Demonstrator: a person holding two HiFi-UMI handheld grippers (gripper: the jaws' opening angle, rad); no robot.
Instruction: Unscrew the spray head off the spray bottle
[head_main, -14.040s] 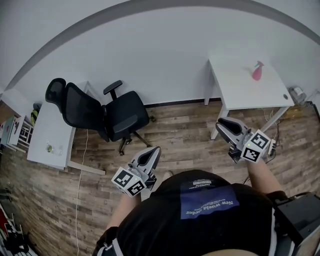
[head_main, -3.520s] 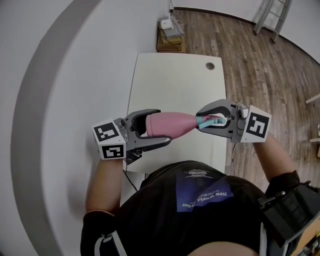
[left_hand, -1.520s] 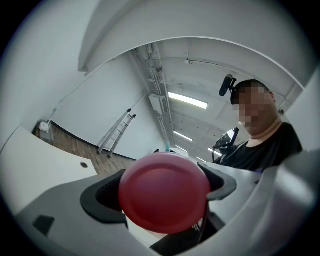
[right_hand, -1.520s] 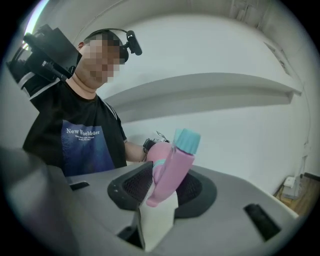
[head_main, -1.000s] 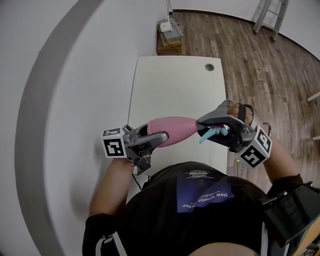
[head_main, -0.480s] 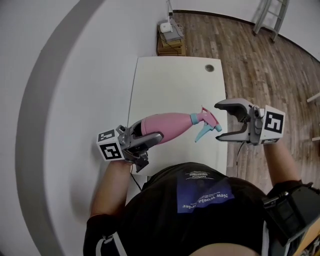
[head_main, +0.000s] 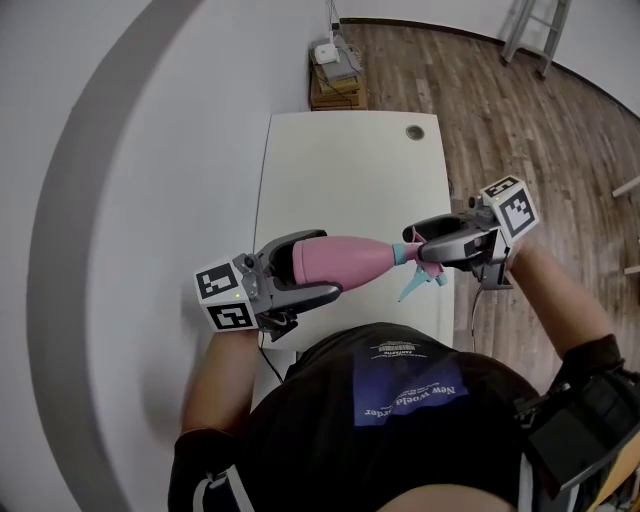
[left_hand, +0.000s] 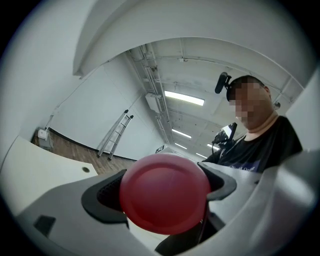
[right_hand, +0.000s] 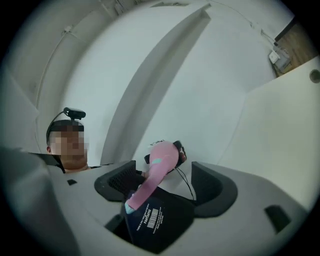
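Back from the side, the right claw (head_main: 418, 250) now straddles the spray head (head_main: 412, 284), its jaws opening without pressing on it. The left claw (head_main: 326, 265) pinches the base of the one pink spray bottle (head_main: 345, 260), held level above the white desk (head_main: 350, 170).

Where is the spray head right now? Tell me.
Head view, right of centre: the pink-and-teal plastic spray head, on the pink plastic spray bottle held by the left claw, lies between the opening jaws of the right claw, above the white table.
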